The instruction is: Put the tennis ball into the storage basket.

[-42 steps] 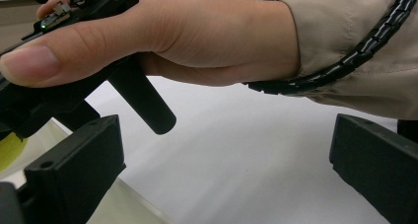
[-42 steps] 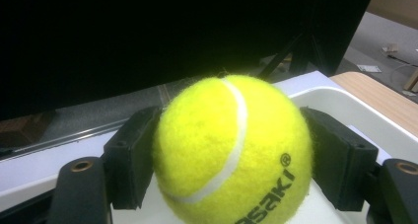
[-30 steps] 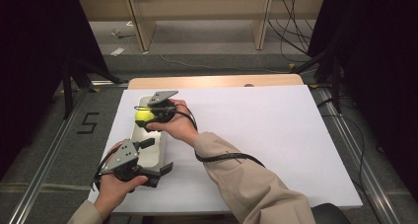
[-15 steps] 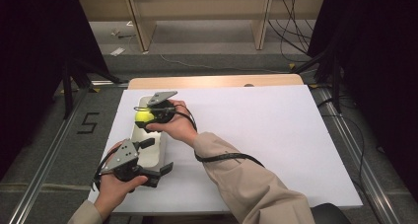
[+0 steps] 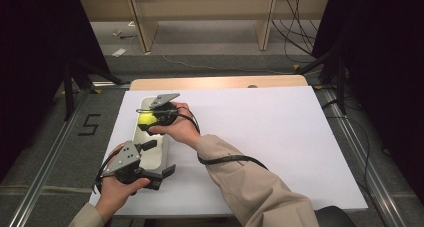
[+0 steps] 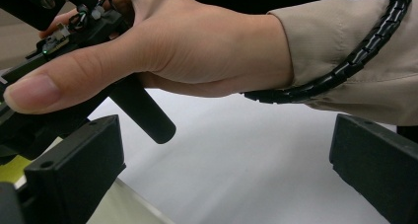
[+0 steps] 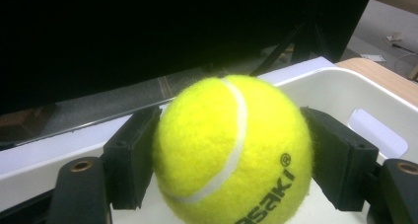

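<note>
The right gripper [image 5: 150, 118] clamps the tennis ball [image 7: 231, 150] above the white bin [image 5: 150, 159], release pending, while the left gripper [image 5: 162, 173], jaws wide, steadies its near end.

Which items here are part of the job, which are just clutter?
In play:
- tennis ball, clamped in the right gripper
- white bin under it
- left gripper, jaws apart, at the bin's near end

Lying about:
- paper scraps on the floor
- loose cables
</note>
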Motion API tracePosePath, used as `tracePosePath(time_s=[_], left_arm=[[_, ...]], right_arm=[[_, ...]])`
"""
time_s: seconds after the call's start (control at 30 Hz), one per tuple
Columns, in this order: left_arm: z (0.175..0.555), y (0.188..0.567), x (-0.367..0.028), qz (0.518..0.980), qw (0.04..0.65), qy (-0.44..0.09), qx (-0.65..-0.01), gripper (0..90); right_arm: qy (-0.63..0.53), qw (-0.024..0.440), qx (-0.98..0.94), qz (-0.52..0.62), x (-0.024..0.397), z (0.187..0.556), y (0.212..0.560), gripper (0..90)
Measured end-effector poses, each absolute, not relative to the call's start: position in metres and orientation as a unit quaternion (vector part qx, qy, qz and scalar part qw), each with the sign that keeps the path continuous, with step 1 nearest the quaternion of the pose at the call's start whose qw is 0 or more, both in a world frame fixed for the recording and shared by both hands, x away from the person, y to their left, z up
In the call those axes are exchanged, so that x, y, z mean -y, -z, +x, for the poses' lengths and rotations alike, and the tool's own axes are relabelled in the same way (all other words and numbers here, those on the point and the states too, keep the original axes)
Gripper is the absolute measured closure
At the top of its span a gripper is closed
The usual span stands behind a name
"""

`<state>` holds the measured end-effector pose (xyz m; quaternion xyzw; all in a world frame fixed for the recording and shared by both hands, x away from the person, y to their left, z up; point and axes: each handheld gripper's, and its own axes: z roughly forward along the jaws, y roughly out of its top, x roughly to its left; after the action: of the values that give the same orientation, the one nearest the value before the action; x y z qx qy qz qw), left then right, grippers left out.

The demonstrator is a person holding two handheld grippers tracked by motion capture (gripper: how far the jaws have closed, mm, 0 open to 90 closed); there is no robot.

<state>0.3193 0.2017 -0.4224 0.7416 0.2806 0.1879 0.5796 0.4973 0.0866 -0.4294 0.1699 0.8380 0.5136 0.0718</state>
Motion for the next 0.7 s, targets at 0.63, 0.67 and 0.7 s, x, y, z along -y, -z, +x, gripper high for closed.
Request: tracePosePath(time_s=[0.63,0.67,0.7], left_arm=[[0.3193,0.4225,-0.2016,0.742,0.580,-0.188,-0.280,0.0],[0.3194,0.4225,-0.2016,0.742,0.579,-0.188,-0.280,0.0],[0.3194,0.4225,-0.2016,0.742,0.580,-0.188,-0.280,0.0]], right_arm=[[-0.507,0.061,-0.843,0.172,-0.0867,0.4973,0.4337,27.2],[-0.506,0.062,-0.843,0.171,-0.0867,0.4973,0.4338,27.2],[-0.506,0.061,-0.843,0.171,-0.0866,0.4974,0.4339,27.1]])
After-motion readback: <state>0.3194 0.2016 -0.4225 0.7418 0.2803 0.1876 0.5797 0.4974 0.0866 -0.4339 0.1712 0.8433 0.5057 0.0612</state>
